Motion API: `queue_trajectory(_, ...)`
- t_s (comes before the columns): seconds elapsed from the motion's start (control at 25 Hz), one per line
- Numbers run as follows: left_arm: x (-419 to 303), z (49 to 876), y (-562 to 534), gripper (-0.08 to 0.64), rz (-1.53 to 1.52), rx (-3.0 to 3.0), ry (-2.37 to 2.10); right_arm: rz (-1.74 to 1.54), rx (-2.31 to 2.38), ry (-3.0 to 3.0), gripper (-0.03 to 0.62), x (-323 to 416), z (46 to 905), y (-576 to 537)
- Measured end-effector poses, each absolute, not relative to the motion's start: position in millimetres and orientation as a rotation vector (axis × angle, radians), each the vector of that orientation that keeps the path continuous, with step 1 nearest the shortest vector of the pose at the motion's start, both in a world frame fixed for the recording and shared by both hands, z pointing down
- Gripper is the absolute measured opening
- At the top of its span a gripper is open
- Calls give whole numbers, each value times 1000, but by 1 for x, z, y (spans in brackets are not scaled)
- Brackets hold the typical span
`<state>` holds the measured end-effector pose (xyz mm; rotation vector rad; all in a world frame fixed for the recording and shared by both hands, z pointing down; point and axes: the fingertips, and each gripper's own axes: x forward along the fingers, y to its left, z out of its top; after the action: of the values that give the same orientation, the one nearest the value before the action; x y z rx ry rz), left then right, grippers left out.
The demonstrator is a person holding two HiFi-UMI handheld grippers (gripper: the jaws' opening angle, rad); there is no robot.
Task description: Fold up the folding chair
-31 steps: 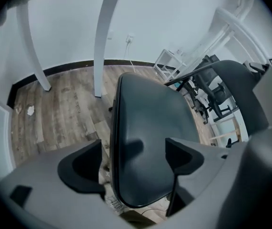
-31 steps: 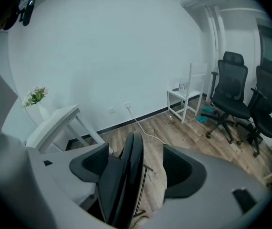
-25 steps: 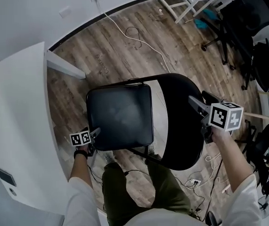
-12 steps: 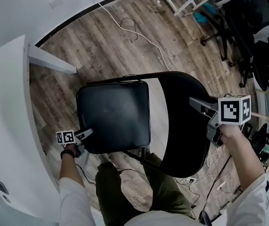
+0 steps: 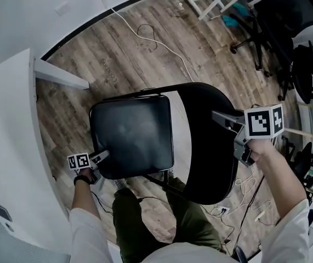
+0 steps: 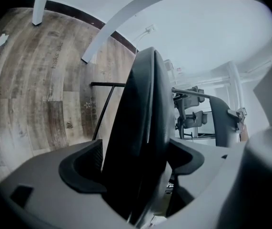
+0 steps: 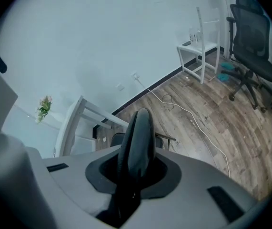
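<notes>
The left gripper's [image 5: 100,156] jaws are clamped on the near left corner of the seat [image 5: 134,136], whose padded edge fills the gap between them in the left gripper view [image 6: 136,163]. The right gripper's [image 5: 223,119] jaws are closing over the rim of the backrest [image 5: 205,147], which sits snug between them [image 7: 133,168].

The folding chair [image 5: 161,141] stands open on the wood floor [image 5: 90,64] just ahead of the person's legs [image 5: 145,212]. Its seat lies flat, and its long axis runs left to right across the head view, with the backrest at the right.

A second ago the right jaws gaped wide around that rim; the chair itself has barely shifted.

A white counter [image 5: 13,147] stands close on the chair's left. A white cable [image 5: 161,43] trails over the floor beyond it, and black office chairs [image 5: 288,21] stand farther off, beyond the backrest.
</notes>
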<state>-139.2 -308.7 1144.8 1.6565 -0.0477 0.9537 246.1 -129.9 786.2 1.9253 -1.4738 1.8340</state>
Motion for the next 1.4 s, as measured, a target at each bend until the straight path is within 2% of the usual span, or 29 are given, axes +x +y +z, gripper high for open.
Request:
queue_trajectory(0.24,-123,1108,-290,413,1015,1688,-71,1837,1928,-1451,63,249,762,-126)
queue_trajectory(0.48,-98,1044,-243,380,1135,1764,6,1821,1926,-1409,63,261,730,-108)
queue_trajectory(1.4,14,877,-103,382,1181,1883,30,1778,1939,-1303,64,299,660,-56)
